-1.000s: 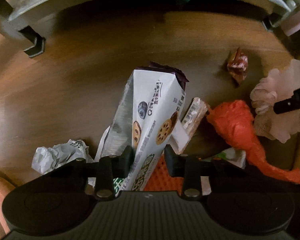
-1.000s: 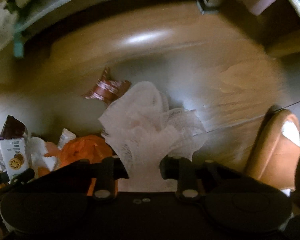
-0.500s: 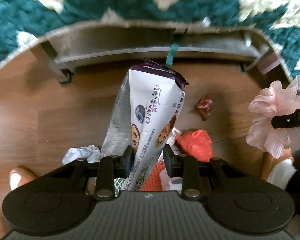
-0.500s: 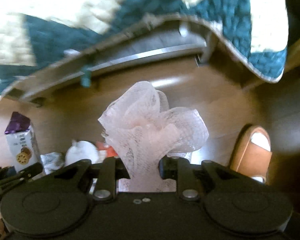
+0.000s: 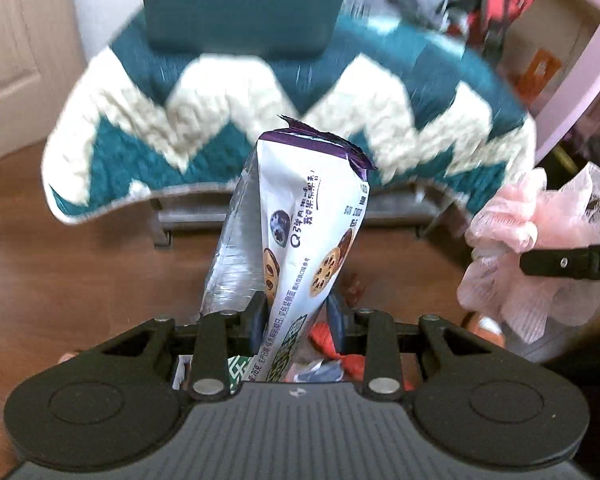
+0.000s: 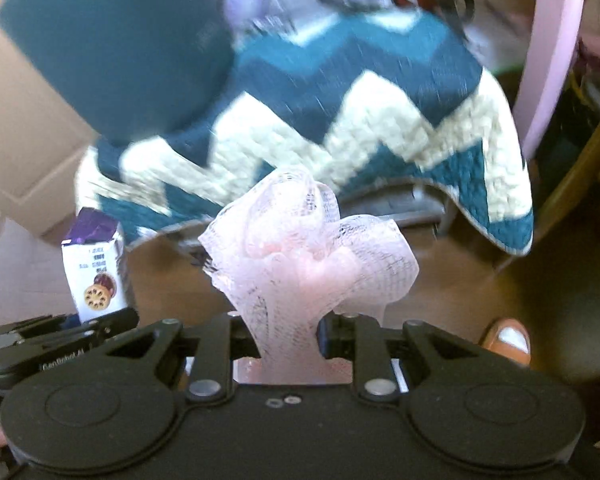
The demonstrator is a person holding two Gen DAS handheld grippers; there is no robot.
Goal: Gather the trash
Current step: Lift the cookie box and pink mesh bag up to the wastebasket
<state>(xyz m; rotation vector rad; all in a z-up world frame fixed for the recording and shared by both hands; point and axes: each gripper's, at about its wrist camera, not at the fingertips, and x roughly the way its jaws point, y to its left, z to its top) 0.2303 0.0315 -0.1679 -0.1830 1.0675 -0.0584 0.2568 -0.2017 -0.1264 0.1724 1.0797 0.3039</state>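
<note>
A cookie bag [image 5: 300,240], white with a torn purple top, is gripped near its lower end by the left gripper [image 5: 296,320], whose jaws are pressed against its sides; what is inside cannot be told. It points toward 12 o'clock, in front of a teal zigzag blanket [image 5: 380,92]. A pink mesh puff [image 6: 308,260] is clamped by the right gripper [image 6: 288,338], at 3 o'clock of the bag.
</note>
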